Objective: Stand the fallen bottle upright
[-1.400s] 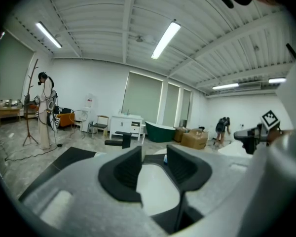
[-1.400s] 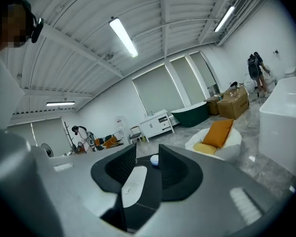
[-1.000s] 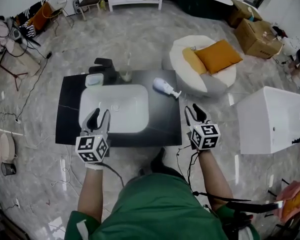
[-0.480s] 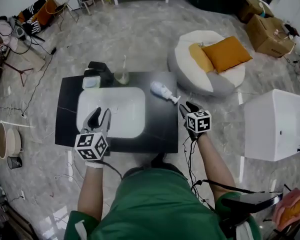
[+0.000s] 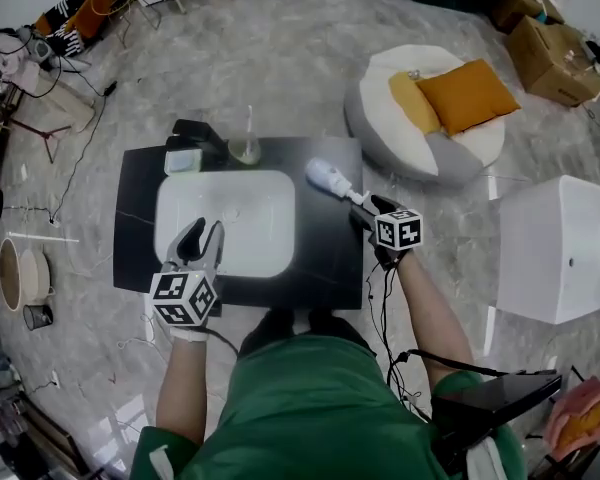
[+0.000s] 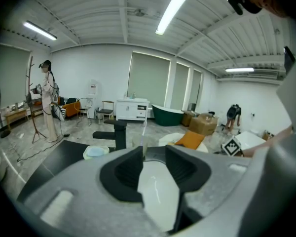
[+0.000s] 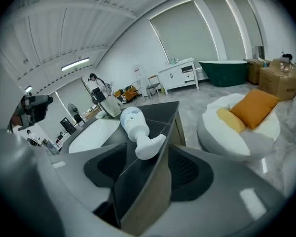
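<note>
Bottle [image 5: 325,176] flat beside sink [image 5: 242,230], pump [image 5: 354,197] before right gripper [image 5: 366,211], jaws just widened, empty; left gripper [image 5: 200,236] jaws apart

A pale grey marble floor [image 5: 280,78] spread around a black worktop [image 5: 325,258] with a white basin [image 5: 225,223] sunk in it. Past the worktop's far right corner sat a round white pouf [image 5: 450,158] bearing orange cushions [image 5: 467,93]. A white cabinet [image 5: 565,253] stood off its right edge, cardboard boxes [image 5: 555,53] beyond. Cables [image 5: 75,168] trailed off its left edge. White walls [image 6: 89,68], blinded windows [image 6: 149,78], a white sideboard [image 6: 132,108], a dark green bathtub [image 6: 166,115] and ceiling strip lights [image 6: 173,9] closed the room.
</note>
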The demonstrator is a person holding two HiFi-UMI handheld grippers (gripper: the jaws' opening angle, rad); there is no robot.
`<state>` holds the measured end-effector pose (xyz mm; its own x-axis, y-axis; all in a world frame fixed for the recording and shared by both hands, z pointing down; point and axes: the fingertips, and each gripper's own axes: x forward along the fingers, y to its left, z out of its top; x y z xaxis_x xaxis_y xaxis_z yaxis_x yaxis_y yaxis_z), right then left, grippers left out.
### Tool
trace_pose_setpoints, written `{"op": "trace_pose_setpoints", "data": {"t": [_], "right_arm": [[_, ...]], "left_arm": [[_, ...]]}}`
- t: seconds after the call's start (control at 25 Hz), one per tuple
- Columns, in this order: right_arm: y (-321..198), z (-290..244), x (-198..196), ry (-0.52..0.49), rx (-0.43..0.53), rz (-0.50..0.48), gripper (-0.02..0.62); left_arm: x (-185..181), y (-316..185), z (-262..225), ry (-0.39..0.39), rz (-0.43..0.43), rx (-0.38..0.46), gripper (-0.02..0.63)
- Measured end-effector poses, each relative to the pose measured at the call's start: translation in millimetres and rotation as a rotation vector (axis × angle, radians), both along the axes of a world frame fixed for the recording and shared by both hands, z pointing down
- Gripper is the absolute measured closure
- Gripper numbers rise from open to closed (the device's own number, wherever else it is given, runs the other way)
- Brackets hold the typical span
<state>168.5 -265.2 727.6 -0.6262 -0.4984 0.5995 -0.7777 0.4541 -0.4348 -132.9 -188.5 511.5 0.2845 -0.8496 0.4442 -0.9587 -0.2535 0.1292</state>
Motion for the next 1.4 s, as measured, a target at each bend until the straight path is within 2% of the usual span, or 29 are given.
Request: {"op": "trace_pose_setpoints", "data": {"t": [0.16, 0.36, 0.72, 1.0, 1.2, 1.4], "right_arm": [[-7.2, 11.5, -4.8, 0.025, 0.028, -0.068, 0.347], [-14.4, 16.5, -10.6, 0.082, 0.105, -0.119, 0.348], [-18.5, 15.3, -12.1, 0.161, 0.164, -0.141, 0.373], [-18.6, 15.1, -10.5, 0.115, 0.139, -0.124, 0.385], [-20.2, 2.5, -11.5, 0.111, 0.163, -0.098, 0.412], [-25.0, -18.4, -16.1, 0.138, 0.194, -0.116, 0.417]], "left_arm": [[-6.8, -14.6, 10.6, 0.012, 0.018, -0.020, 0.468], [-16.2, -30.5, 15.8, 0.025, 0.032, -0.033, 0.471], [-35.4, -42.2, 25.0, 0.077, 0.018, -0.066, 0.479], [-35.9, -40.6, 28.7, 0.087, 0.044, -0.076, 0.482], [-46.6, -34.8, 30.5, 0.101, 0.038, -0.074, 0.483], [-54.5, -28.8, 26.1, 0.121, 0.037, -0.065, 0.485]]}}
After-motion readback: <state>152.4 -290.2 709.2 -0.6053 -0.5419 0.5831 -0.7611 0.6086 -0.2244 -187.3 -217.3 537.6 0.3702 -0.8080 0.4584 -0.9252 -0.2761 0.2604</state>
